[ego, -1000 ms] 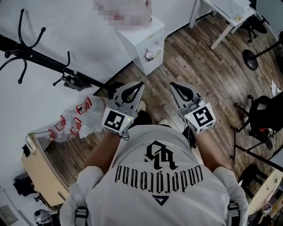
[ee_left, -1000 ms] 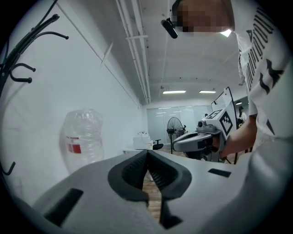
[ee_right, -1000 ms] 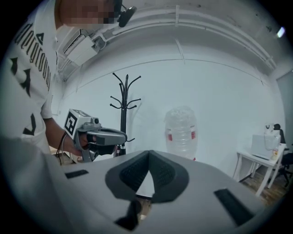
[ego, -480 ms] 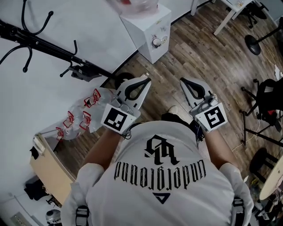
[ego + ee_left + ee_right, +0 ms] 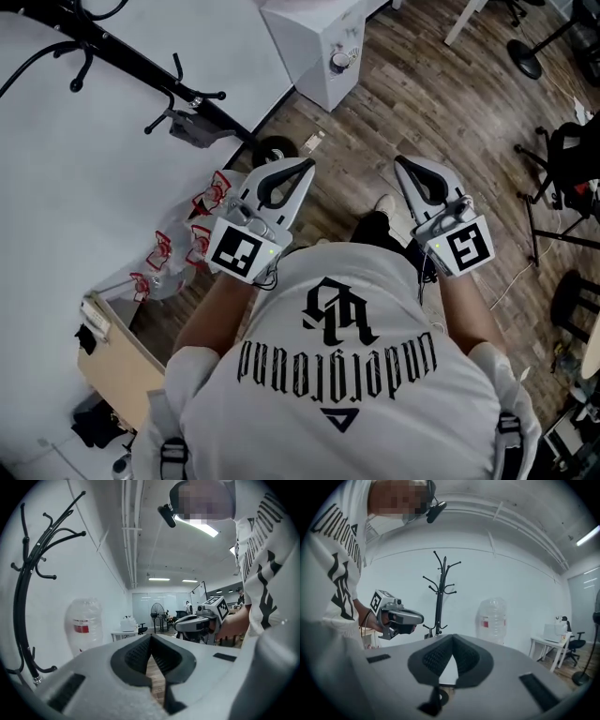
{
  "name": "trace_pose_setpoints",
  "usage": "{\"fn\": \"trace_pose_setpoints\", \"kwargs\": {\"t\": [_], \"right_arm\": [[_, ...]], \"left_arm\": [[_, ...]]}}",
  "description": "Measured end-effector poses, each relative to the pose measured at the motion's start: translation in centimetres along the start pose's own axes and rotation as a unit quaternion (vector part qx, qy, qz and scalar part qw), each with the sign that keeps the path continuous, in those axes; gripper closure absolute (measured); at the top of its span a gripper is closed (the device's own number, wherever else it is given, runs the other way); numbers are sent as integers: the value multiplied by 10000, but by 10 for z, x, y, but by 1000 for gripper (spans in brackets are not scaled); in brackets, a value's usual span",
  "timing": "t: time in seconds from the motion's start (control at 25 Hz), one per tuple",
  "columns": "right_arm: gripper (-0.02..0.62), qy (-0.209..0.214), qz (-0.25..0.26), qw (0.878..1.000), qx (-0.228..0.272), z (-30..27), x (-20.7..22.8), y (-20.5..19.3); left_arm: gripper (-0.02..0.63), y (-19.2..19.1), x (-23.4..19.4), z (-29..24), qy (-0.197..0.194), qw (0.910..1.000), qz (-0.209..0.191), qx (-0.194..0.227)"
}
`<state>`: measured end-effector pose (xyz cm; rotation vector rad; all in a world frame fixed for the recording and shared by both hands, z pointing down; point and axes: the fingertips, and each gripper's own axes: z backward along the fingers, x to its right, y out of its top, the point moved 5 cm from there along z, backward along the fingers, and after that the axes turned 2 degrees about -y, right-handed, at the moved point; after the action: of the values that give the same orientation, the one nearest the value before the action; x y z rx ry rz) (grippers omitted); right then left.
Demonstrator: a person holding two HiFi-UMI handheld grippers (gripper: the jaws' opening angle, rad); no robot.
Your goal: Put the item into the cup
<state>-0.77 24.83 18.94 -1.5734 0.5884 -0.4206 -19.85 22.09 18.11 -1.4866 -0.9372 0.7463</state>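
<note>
I hold both grippers out in front of my chest, side by side above a wood floor point(image 5: 441, 103). My left gripper point(image 5: 306, 167) is shut, its dark ribbed pads meeting at the tip with nothing between them; its own view shows the same tip point(image 5: 151, 637). My right gripper point(image 5: 401, 163) is also shut and holds nothing; its tip point(image 5: 451, 638) is closed. Each gripper view shows the other one level with it: right gripper point(image 5: 178, 626), left gripper point(image 5: 421, 617). No cup and no item shows in any view.
A black coat rack point(image 5: 141, 70) stands by the white wall. A white cabinet point(image 5: 323, 47) is ahead, a bag of bottles point(image 5: 187, 234) and a wooden unit point(image 5: 122, 361) at my left. A large water bottle point(image 5: 491, 620) and a desk point(image 5: 555, 644) stand further off.
The head view has swung, so the white cabinet and coat rack slid toward the top edge. Both grippers stay shut and side by side, sitting slightly higher in the frame.
</note>
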Motion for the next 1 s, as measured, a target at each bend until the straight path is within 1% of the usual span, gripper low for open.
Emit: {"fn": "trace_pose_setpoints", "kwargs": {"t": [0.2, 0.44, 0.6, 0.76, 1.0], "right_arm": [[591, -170, 47, 9998, 50, 16, -55, 5], [591, -259, 87, 9996, -8, 41, -99, 15], [591, -239, 177, 9996, -24, 58, -116, 21], [591, -205, 89, 9996, -165, 68, -130, 21], [591, -223, -12, 9996, -188, 84, -137, 24]], "left_arm": [[600, -5, 13, 50, -157, 9998, 57, 124], [600, -1, 31, 88, -190, 9992, 120, 341], [600, -1, 48, 105, -230, 9989, 131, 389], [599, -1, 58, 116, -176, 9987, 176, 445], [600, 6, 64, 126, -32, 9984, 257, 511]]}}
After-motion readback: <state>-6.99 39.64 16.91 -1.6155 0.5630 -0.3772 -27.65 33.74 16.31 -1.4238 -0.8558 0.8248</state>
